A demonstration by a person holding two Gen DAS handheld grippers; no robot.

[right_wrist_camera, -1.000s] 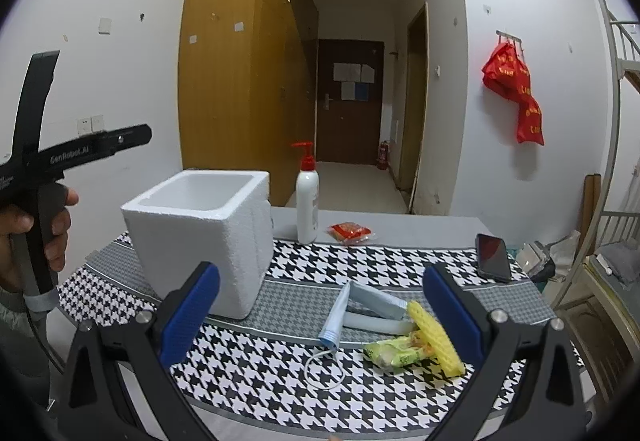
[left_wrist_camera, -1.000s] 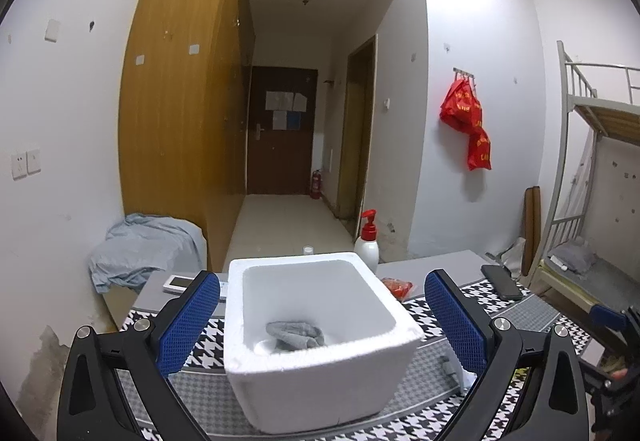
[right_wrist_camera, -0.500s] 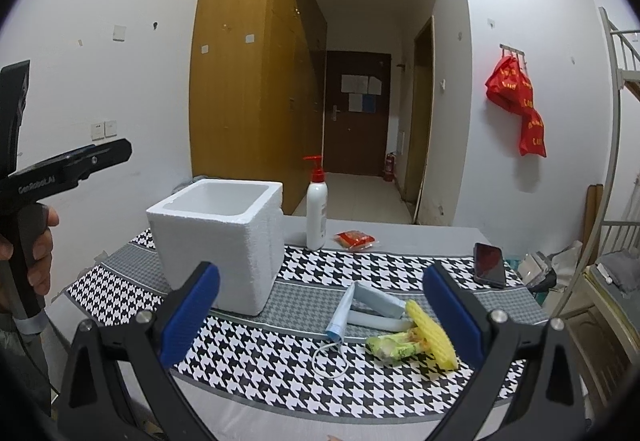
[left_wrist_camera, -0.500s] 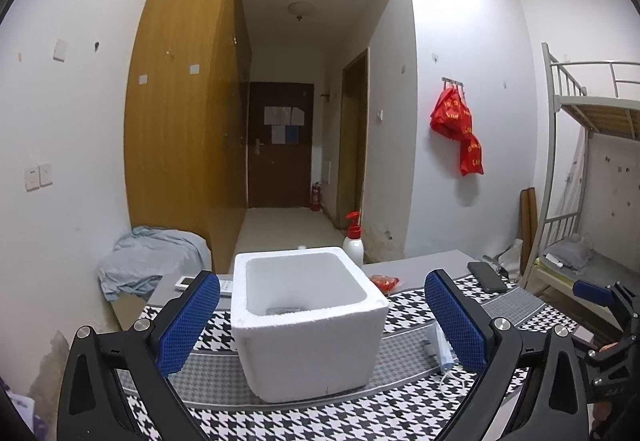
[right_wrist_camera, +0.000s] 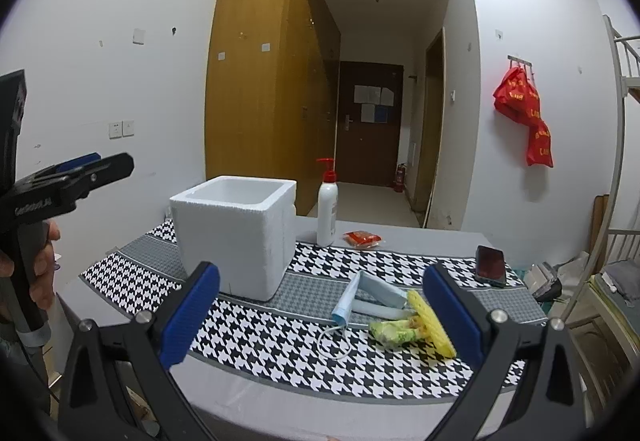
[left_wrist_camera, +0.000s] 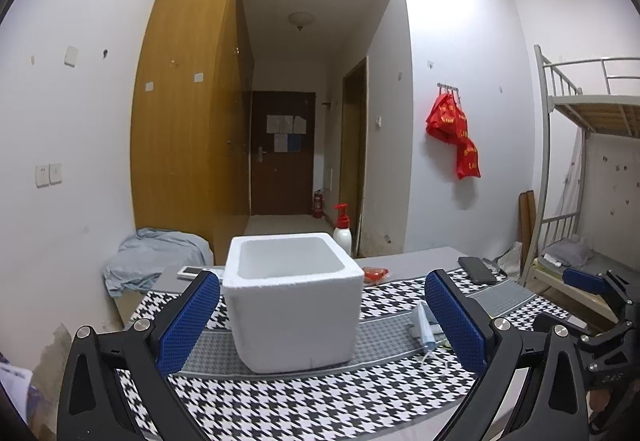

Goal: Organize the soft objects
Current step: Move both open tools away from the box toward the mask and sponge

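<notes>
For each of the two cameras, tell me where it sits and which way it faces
Left wrist: on the left gripper, level across the table at the foam box; the right gripper shows at right.
Right wrist: on the right gripper, facing the face mask and corn toy; the left gripper and hand show at left.
Shared: box, pump bottle, hallway door.

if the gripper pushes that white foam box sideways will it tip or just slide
The white foam box looks like thick-walled polystyrene, so it is probably very light and would likely slide on the houndstooth cloth at a light push. It is about as tall as wide, so a high push might tip it. Its rim could dent under pinching.
</notes>
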